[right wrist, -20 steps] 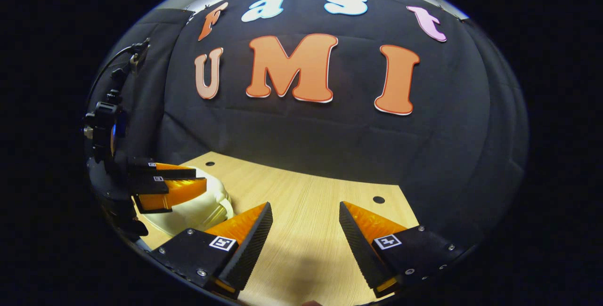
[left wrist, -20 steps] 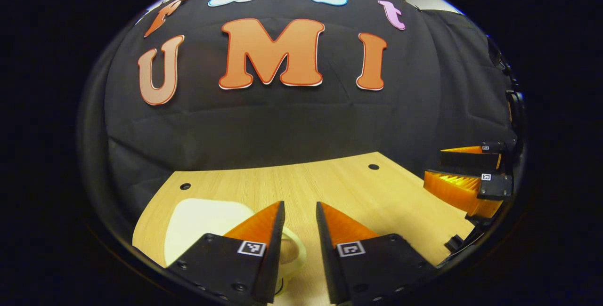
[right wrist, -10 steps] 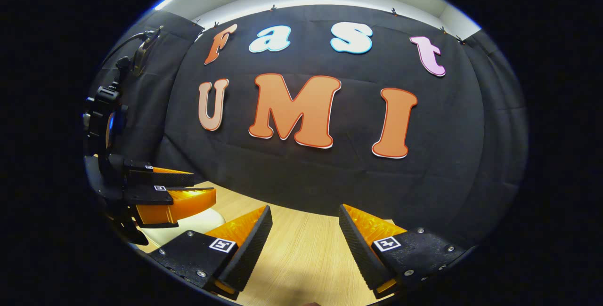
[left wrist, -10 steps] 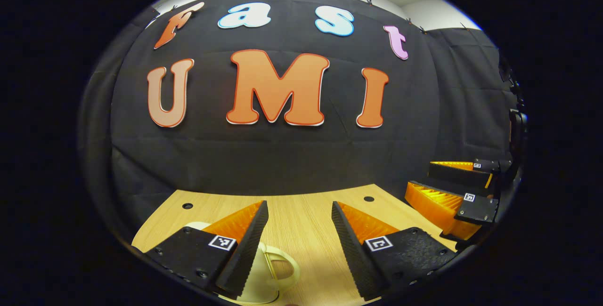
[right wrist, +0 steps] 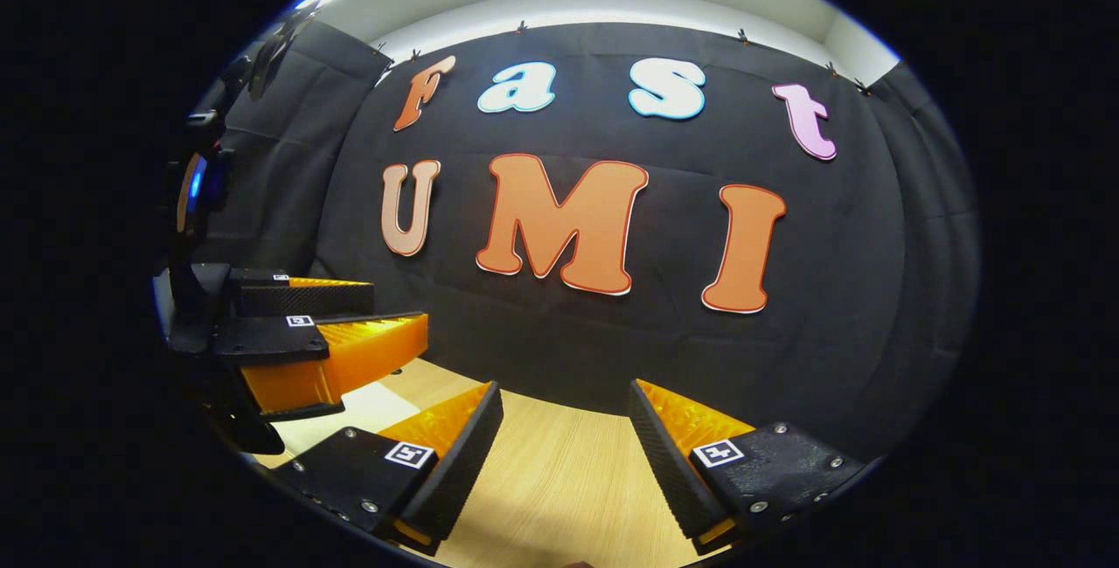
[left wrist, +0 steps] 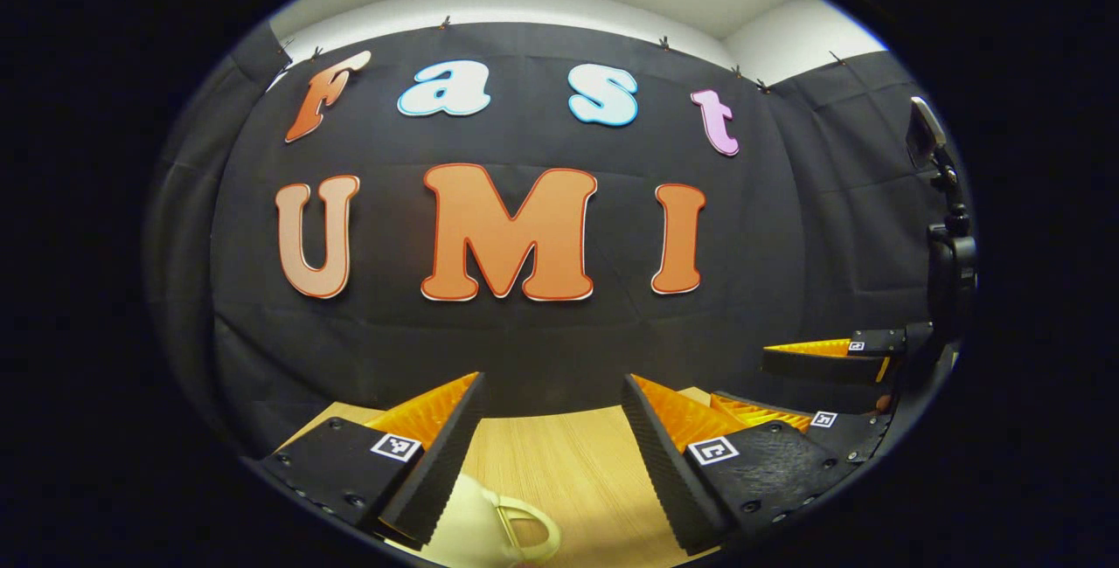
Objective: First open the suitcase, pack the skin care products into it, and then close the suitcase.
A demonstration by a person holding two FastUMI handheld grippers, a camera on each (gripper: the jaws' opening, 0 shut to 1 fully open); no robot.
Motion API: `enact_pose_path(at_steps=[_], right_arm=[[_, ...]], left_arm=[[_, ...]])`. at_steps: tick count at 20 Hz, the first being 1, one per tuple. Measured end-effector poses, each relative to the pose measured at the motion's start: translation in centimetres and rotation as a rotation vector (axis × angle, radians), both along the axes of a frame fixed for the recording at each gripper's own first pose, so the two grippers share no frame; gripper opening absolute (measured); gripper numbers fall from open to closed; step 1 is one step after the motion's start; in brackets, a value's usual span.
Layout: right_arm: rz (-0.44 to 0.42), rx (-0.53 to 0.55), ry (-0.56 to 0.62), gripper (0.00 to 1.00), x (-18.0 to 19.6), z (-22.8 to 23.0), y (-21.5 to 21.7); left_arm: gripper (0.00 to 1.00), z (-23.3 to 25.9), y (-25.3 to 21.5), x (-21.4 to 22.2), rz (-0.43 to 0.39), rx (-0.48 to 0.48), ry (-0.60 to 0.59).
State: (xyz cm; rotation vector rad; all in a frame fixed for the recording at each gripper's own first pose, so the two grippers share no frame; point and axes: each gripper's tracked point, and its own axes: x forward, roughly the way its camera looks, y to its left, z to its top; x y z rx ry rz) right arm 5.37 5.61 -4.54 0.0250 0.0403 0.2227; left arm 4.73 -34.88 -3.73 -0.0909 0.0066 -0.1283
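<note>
A cream suitcase (left wrist: 476,526) with a loop handle peeks in at the bottom of the left gripper view, just below and between my left gripper's fingers. My left gripper (left wrist: 551,384) is open and holds nothing, raised over the wooden table (left wrist: 542,463). In the right gripper view a patch of the suitcase (right wrist: 363,406) lies under the left gripper (right wrist: 398,306). My right gripper (right wrist: 566,389) is open and empty over bare table (right wrist: 559,481). It also appears at the right of the left gripper view as the right gripper (left wrist: 743,376). No skin care products are in sight.
The black cloth wall stands close behind the table's far edge. A dark device on a stand (left wrist: 948,253) rises at the right of the left gripper view. A similar mount (right wrist: 197,192) stands at the left of the right gripper view.
Both grippers have tilted upward, so the table and suitcase sank low and more wall and ceiling appear. The left gripper's fingers spread wider than a second ago.
</note>
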Motion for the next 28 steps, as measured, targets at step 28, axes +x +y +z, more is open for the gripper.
enact_pose_path(at_steps=[28], right_arm=[[0.071,0.028,0.007,0.94,-1.6,-0.8,1.1]], left_arm=[[0.92,-2.1,1.2,-3.1,0.079,0.026,0.066]])
